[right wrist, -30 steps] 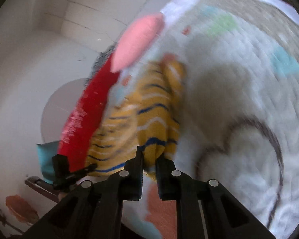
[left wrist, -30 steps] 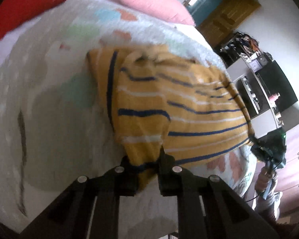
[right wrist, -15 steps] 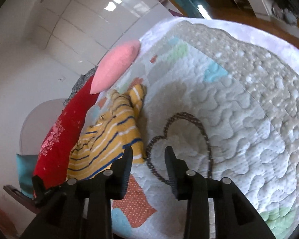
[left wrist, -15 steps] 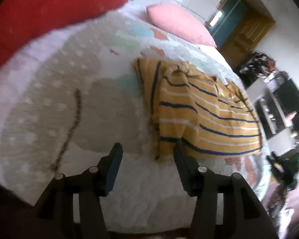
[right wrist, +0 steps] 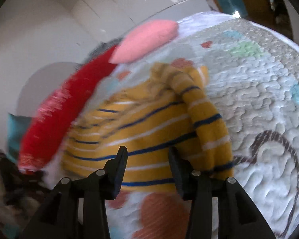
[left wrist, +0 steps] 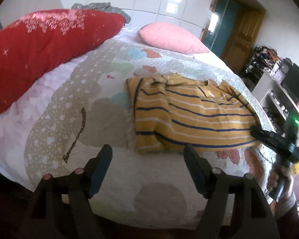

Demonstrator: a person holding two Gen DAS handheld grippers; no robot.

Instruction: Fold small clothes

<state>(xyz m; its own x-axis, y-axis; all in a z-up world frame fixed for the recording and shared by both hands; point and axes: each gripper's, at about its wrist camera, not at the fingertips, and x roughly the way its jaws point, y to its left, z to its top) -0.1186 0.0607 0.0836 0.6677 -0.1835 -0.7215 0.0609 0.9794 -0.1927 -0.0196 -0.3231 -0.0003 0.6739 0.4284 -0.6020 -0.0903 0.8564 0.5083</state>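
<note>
A small mustard-yellow knitted top with thin navy and white stripes (left wrist: 191,117) lies folded on a bed covered by a pale quilted bedspread with pastel patches and a dark heart outline (left wrist: 73,103). In the left wrist view the garment sits in the middle of the quilt, its left portion turned over so that the stripes there run upright while the rest run across. In the right wrist view a striped sleeve lies folded over the body of the top along its right side, near the heart outline.

The left tongs (left wrist: 147,155) hang above the quilt just short of the garment's near edge; their jaws stand well apart and are opening, with nothing between them and no contact with the cloth. The right tongs (right wrist: 147,159) hover over the lower hem of the top; their jaws are apart and opening too, and the pads do not press on the fabric seen through the gap. In the left wrist view the right tongs appear at the garment's far right edge, held by a hand (left wrist: 281,181).

A long red cushion with white speckles (left wrist: 39,47) lies along the far side of the bed, and a pink pillow (left wrist: 169,37) rests at its head. That right wrist picture is blurred.
</note>
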